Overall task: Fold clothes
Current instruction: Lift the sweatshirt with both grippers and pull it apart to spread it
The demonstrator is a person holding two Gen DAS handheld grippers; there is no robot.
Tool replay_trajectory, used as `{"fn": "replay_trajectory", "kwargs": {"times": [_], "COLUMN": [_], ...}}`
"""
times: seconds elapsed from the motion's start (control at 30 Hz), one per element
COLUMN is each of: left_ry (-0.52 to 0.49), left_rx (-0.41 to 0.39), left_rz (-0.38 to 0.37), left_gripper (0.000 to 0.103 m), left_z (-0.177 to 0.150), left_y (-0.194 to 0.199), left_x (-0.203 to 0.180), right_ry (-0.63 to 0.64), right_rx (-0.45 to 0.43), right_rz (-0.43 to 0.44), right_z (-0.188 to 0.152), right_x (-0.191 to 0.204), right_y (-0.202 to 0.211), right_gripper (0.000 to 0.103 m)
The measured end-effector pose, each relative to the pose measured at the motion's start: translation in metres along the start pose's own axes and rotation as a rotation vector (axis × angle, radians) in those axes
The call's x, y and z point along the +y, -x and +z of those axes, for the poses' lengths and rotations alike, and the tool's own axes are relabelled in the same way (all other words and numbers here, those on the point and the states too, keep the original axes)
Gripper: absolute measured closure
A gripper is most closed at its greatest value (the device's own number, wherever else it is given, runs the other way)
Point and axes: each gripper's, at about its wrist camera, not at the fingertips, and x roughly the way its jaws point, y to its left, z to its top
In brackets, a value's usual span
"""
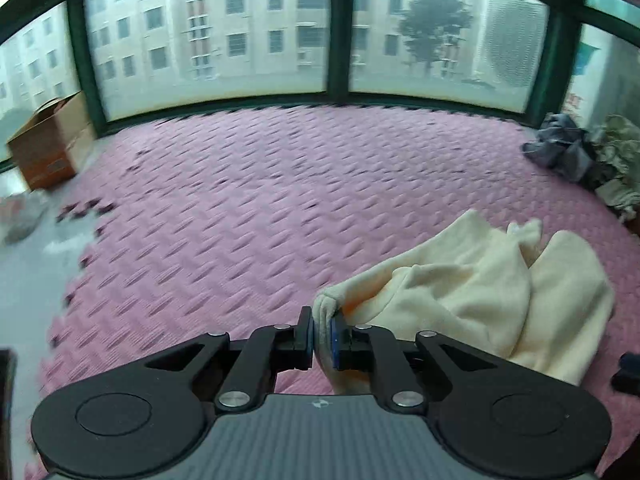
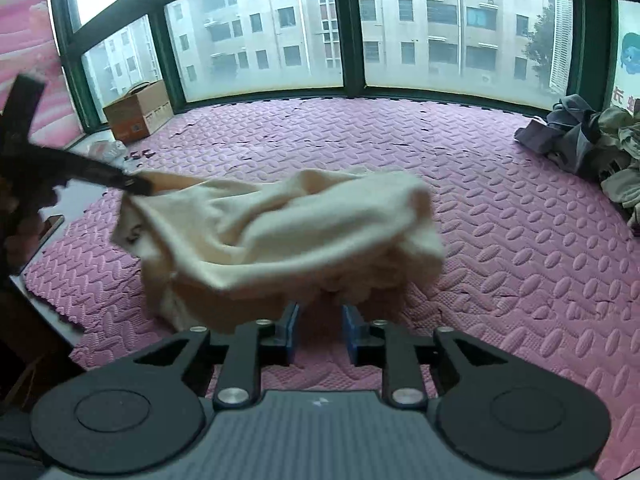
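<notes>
Cream garment (image 1: 480,288) in left claw (image 1: 322,334); its label unreadable

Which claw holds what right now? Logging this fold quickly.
Left claw: shut on an edge of the cream fleece garment.
Right claw: open, nothing between its pads.

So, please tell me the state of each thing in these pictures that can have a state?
left gripper: shut on an edge of the cream garment, lifting it.
right gripper: open, nothing between the pads.
cream garment: crumpled, not folded, partly raised off the pink mat.
cardboard box: top flaps open.
pile of grey and beige clothes: heaped, unfolded, at the mat's right edge.
</notes>
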Motion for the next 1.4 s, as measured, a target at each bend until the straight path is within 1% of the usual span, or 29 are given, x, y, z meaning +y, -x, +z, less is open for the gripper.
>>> {"fn": "replay_trajectory", "kwargs": {"times": [0.17, 0.2, 0.23, 0.3, 0.4, 0.5, 0.67, 0.7, 0.73, 0.8, 0.9, 1.0, 1.03, 1.2, 1.3, 1.4], "left_ry": [0.076, 0.092, 0.101, 0.113, 0.121, 0.131, 0.133, 0.133, 0.132, 0.133, 0.133, 0.124, 0.123, 0.123, 0.125, 0.117], "left_rx": [0.034, 0.046, 0.054, 0.067, 0.069, 0.069, 0.074, 0.076, 0.077, 0.078, 0.08, 0.084, 0.087, 0.1, 0.103, 0.106], "left_rz": [0.069, 0.078, 0.081, 0.082, 0.077, 0.072, 0.07, 0.071, 0.072, 0.072, 0.073, 0.074, 0.074, 0.075, 0.075, 0.078], "left_gripper": [0.094, 0.093, 0.093, 0.093, 0.093, 0.093, 0.092, 0.092, 0.091, 0.09, 0.09, 0.09, 0.09, 0.09, 0.09, 0.09], "left_z": [-0.025, -0.03, -0.034, -0.041, -0.046, -0.047, -0.046, -0.046, -0.046, -0.046, -0.045, -0.046, -0.047, -0.049, -0.049, -0.049], "left_y": [0.005, 0.005, 0.006, 0.008, 0.011, 0.011, 0.006, 0.006, 0.005, 0.005, 0.004, 0.001, 0.0, -0.003, -0.003, -0.005], "left_x": [0.03, 0.036, 0.04, 0.047, 0.052, 0.055, 0.057, 0.057, 0.056, 0.058, 0.059, 0.058, 0.057, 0.057, 0.057, 0.056], "right_ry": [-0.034, -0.038, -0.041, -0.041, -0.031, -0.031, -0.008, -0.006, -0.004, -0.02, -0.034, -0.052, -0.057, -0.129, -0.158, -0.177], "right_rx": [0.015, 0.017, 0.02, 0.022, 0.014, 0.012, 0.033, 0.033, 0.03, 0.022, -0.008, -0.019, -0.024, -0.034, -0.047, -0.054], "right_rz": [0.021, 0.024, 0.026, 0.03, 0.019, 0.008, 0.024, 0.029, 0.028, 0.027, 0.012, 0.033, 0.043, 0.116, 0.129, 0.141], "right_z": [0.002, 0.003, 0.004, 0.008, 0.017, 0.024, 0.03, 0.03, 0.03, 0.032, 0.036, 0.04, 0.041, 0.046, 0.049, 0.053], "right_x": [-0.003, -0.003, -0.003, -0.002, -0.002, -0.005, -0.001, 0.0, 0.001, -0.003, -0.009, -0.014, -0.015, -0.023, -0.027, -0.029], "right_y": [-0.009, -0.011, -0.014, -0.02, -0.03, -0.041, -0.059, -0.061, -0.061, -0.061, -0.055, -0.048, -0.046, -0.043, -0.044, -0.047], "right_gripper": [0.079, 0.076, 0.074, 0.074, 0.068, 0.068, 0.068, 0.071, 0.082, 0.095, 0.096, 0.096, 0.095, 0.082, 0.074, 0.073]}}
